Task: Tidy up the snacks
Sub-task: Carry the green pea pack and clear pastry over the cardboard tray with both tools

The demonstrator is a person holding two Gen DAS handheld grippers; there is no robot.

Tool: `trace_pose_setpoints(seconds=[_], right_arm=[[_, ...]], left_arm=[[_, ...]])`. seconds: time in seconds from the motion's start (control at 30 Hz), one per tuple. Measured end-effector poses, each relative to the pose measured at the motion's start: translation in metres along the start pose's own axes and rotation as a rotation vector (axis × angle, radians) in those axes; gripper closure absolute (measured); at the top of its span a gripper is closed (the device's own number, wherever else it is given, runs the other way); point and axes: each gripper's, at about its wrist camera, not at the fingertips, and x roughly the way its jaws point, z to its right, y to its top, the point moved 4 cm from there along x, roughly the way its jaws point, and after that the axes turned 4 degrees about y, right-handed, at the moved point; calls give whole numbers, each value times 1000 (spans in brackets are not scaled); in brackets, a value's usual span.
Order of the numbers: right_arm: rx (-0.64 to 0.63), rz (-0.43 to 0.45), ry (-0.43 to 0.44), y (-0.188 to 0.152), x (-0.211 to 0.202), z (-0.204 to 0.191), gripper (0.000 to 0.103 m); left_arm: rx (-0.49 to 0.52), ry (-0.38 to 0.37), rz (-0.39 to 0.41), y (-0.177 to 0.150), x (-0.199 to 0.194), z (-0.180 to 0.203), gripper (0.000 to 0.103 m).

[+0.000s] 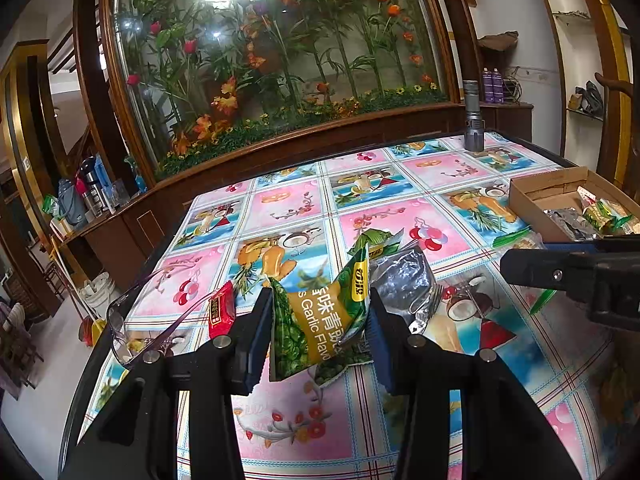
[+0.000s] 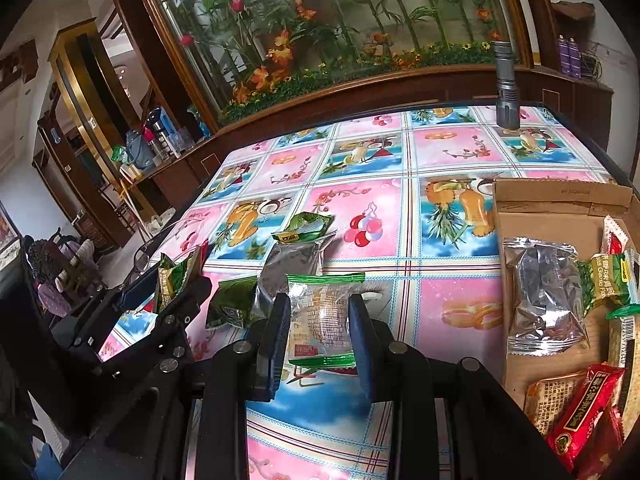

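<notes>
My left gripper (image 1: 320, 312) is shut on a green garlic pea packet (image 1: 320, 316), lifted a little off the patterned tablecloth (image 1: 400, 216). A silver foil packet (image 1: 404, 280) and a small red packet (image 1: 221, 312) lie just beyond it. My right gripper (image 2: 320, 320) is shut on a clear cake packet with green ends (image 2: 324, 316). In the right wrist view the left gripper (image 2: 168, 284) shows at the left with its pea packet (image 2: 174, 276). A cardboard box (image 2: 560, 196) at the right holds several snacks, among them a silver packet (image 2: 544, 300) and a red packet (image 2: 584, 412).
Loose on the cloth are a dark green packet (image 2: 232, 300), a silver packet (image 2: 292, 264) and a green packet (image 2: 306, 226). Eyeglasses (image 1: 160, 316) lie near the table's left edge. A grey flashlight (image 1: 474, 120) stands at the far side. Behind is a glass plant display.
</notes>
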Motion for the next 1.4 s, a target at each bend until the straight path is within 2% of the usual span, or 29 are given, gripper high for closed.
trace_pose_setpoints(seconds=[0.43,0.53,0.6,1.03,1.13,1.27,1.4], right_arm=[[7,11,-2,3,-3,3,71],[14,21,-1,5,-6,6,71],[25,31,-4,7,-9,9,71],[152,122,-28,22,-42,53,71],[164,132,-24,23,-45,56,71],[161,126,-15,23,-44,54,71],[153,124,-10,23,-43,52,71]], left_arm=[[-1,-2,1,0,0,1,60],[-61,-74,-35,1,2,-6,60],[-102,-89,-51,2,5,-16,60],[-328,-91,-105,1,21,-70,60],[-375,-67,-115,-2,24,-83,60],[-402,-60,-133,-5,29,-88,60],[-376,-57,-138,-6,30,-79,60]])
